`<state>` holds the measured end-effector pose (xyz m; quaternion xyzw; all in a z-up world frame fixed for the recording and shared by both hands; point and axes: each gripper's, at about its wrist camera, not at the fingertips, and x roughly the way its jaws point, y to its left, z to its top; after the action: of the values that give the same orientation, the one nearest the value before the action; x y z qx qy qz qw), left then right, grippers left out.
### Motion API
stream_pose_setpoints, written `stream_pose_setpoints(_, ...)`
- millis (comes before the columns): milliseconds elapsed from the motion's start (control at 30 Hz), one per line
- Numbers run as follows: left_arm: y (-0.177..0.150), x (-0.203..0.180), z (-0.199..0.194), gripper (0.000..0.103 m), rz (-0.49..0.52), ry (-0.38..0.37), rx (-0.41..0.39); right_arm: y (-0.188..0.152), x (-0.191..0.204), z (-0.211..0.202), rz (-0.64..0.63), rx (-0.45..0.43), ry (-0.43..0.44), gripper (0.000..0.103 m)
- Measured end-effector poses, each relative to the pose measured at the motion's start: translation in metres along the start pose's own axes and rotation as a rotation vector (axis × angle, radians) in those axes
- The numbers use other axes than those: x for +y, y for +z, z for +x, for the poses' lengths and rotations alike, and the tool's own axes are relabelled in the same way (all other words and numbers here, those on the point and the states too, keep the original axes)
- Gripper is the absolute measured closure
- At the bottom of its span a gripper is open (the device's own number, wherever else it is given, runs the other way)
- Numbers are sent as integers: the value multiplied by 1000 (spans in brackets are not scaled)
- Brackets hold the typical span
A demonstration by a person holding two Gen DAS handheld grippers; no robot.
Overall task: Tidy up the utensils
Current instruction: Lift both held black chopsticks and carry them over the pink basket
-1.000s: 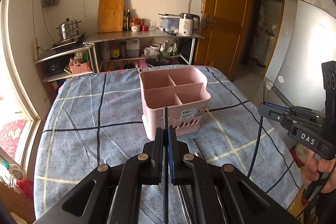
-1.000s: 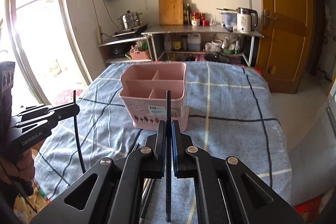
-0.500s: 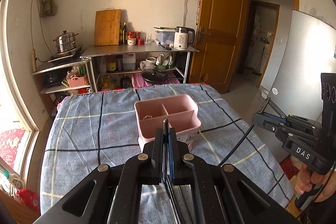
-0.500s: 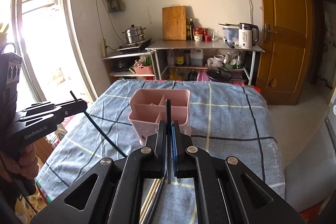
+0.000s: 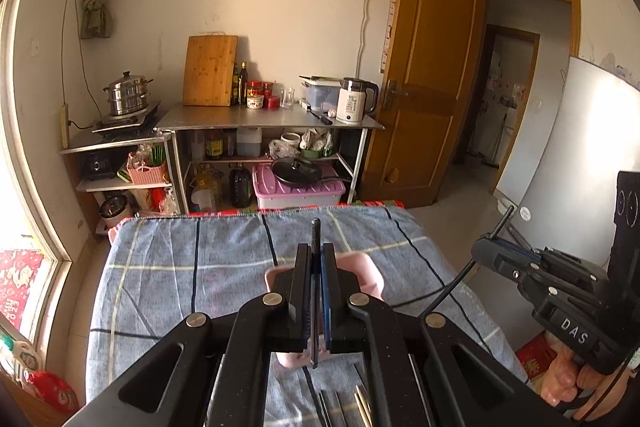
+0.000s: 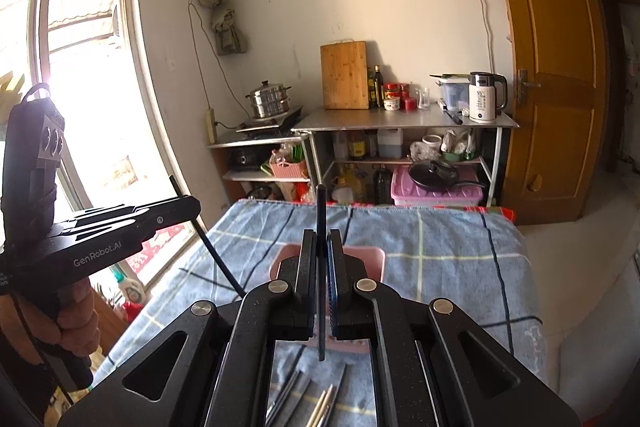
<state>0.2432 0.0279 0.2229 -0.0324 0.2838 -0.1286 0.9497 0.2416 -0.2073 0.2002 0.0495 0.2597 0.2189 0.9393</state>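
My left gripper [image 5: 315, 251] is shut on a thin black chopstick [image 5: 315, 227] that stands upright between its pads. My right gripper [image 6: 321, 238] is shut on a second black chopstick [image 6: 320, 203], also upright. Both hang above the pink divided utensil holder [image 5: 374, 279] [image 6: 374, 259], which the fingers mostly hide. Each view shows the other gripper from the side: the right one [image 5: 482, 251] with its stick slanting down, the left one [image 6: 191, 203] likewise. Several loose chopsticks [image 5: 360, 405] [image 6: 324, 403], dark and wooden, lie on the cloth below the grippers.
The table carries a blue checked cloth [image 5: 180, 267]. Behind it stand a steel shelf [image 5: 272, 123] with a kettle, a cutting board and bottles, and a pink bin below. A window [image 6: 80, 87] is on the left, a wooden door [image 5: 424, 87] and a white panel [image 5: 560, 155] on the right.
Both grippers have risen with their chopsticks and tipped up. The pink holder has dropped lower in both views and is now mostly hidden behind the fingers.
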Motion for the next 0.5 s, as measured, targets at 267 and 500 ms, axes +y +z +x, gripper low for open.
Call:
stream_pose_setpoints(267, 33, 15, 14, 99, -35, 6, -30, 26, 4, 22, 7, -32, 15, 98)
stream_pose_setpoints(500, 23, 34, 54, 99, -76, 7, 15, 21, -2, 56, 35, 0, 23, 98)
